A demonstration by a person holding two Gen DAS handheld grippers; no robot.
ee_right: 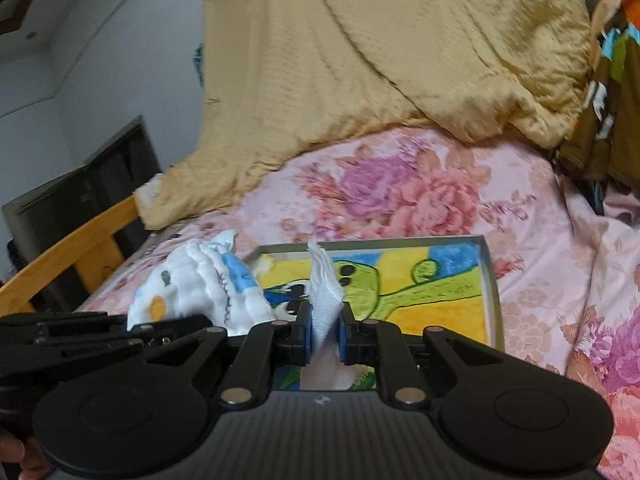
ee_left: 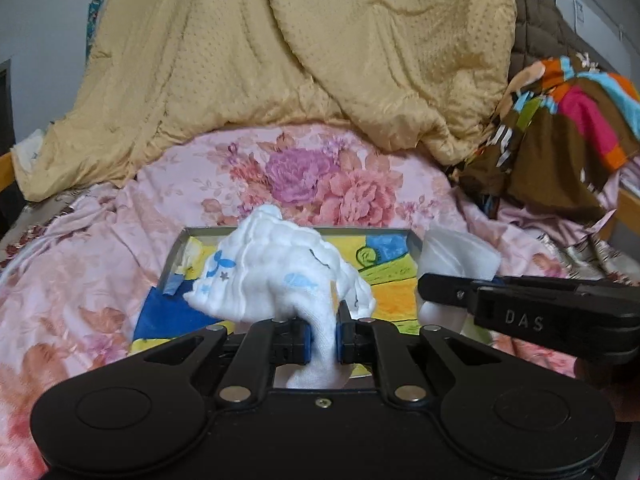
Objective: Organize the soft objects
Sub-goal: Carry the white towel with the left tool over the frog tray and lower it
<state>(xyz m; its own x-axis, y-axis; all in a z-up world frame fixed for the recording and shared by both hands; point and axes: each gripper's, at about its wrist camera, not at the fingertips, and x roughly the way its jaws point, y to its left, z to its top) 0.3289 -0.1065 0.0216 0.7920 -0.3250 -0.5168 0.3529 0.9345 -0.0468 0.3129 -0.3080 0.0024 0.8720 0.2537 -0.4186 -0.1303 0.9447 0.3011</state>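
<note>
1. The cloth (ee_left: 280,276), a white quilted piece with small blue prints, is being held up by the left gripper (ee_left: 323,336), whose jaws are pinching a gathered neck of the fabric; the rest is bunching out above the fingers, over the near left part of the tray.
2. The right gripper (ee_right: 325,338) is clamping a second, thinner white piece, the gauze (ee_right: 325,292), which is standing up between its blue pads (ee_right: 305,332) (it looks flat and loosely folded, though blur is hiding the detail).
3. Both grippers are hovering side by side above the near edge of the tray (ee_right: 490,280), with the two pieces held apart and neither one resting on it.
4. The tray, with its bright yellow, green and blue drawing, is lying flat on the pink floral sheet (ee_left: 304,176).
5. Beyond it a tan quilt (ee_left: 320,60) is piling up, with a striped blanket (ee_left: 568,120) to the right.
6. Judging progress: both soft pieces are picked up but not yet placed, so folding or setting them down in the tray seems to be what is left.
</note>
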